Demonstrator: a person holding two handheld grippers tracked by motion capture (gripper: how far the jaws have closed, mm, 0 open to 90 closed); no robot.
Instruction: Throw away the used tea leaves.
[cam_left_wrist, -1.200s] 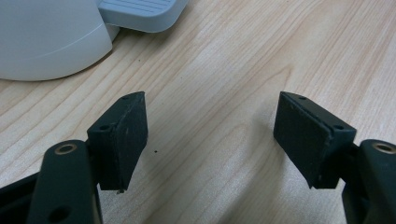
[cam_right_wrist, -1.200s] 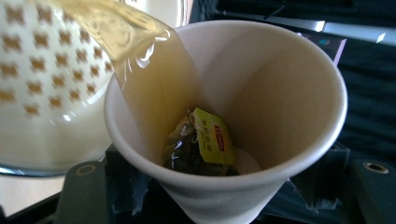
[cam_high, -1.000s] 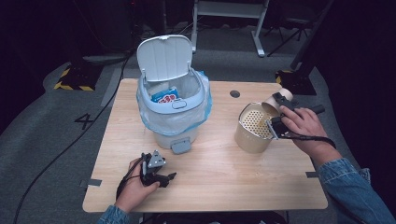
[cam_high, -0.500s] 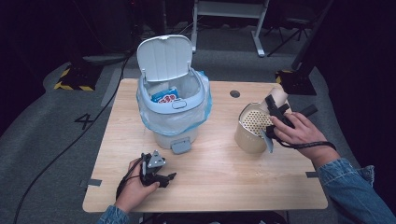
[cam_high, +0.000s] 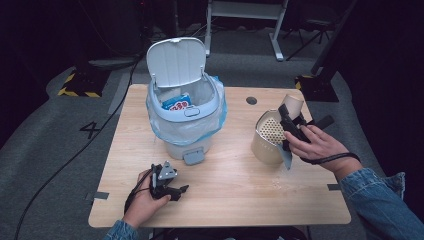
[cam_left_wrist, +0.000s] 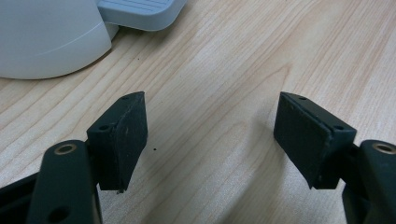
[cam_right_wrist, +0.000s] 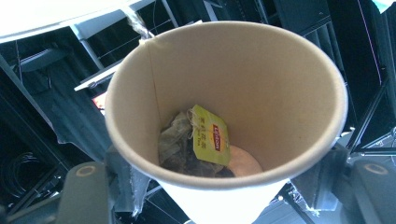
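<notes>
Right fingers: the two black pads (cam_right_wrist: 122, 182) press on the sides of the paper cup (cam_right_wrist: 224, 107), so they are clamped on it
Right gripper: the right gripper (cam_high: 288, 114) holds the cup tipped over, with its open mouth turned back toward the hand
Inside the cup: a wet tea bag (cam_right_wrist: 180, 147) with a yellow tag (cam_right_wrist: 211, 140) sits at the bottom; I cannot tell if any tea is left in there
Where the cup is: up in the air, just above the far edge of the tan pot (cam_high: 264, 147) with the holey strainer top (cam_high: 272, 131)
What just changed: a second ago the hand was out to the right of the pot; now it has slid in over the strainer and come down a little, and the grip has stayed just as tight
What that means: I think the tea was to be poured through the holes, and the tea bag still has to go in the bin
Left fingers: the left pads (cam_left_wrist: 126, 135) are wide apart with nothing but wood between them
Left gripper: the left gripper (cam_high: 172, 187) lies low on the table (cam_high: 240, 200), near the front edge; it has not moved
Bin: the pale bin (cam_high: 182, 142) stands between the two hands, lid (cam_high: 176, 62) up, a plastic bag over its rim, a blue packet (cam_high: 178, 103) inside
Pedal: the bin's foot pedal (cam_left_wrist: 135, 11) is just ahead of the left gripper
Next, I guess: swing the cup across to the open bin and tip the tea bag out
</notes>
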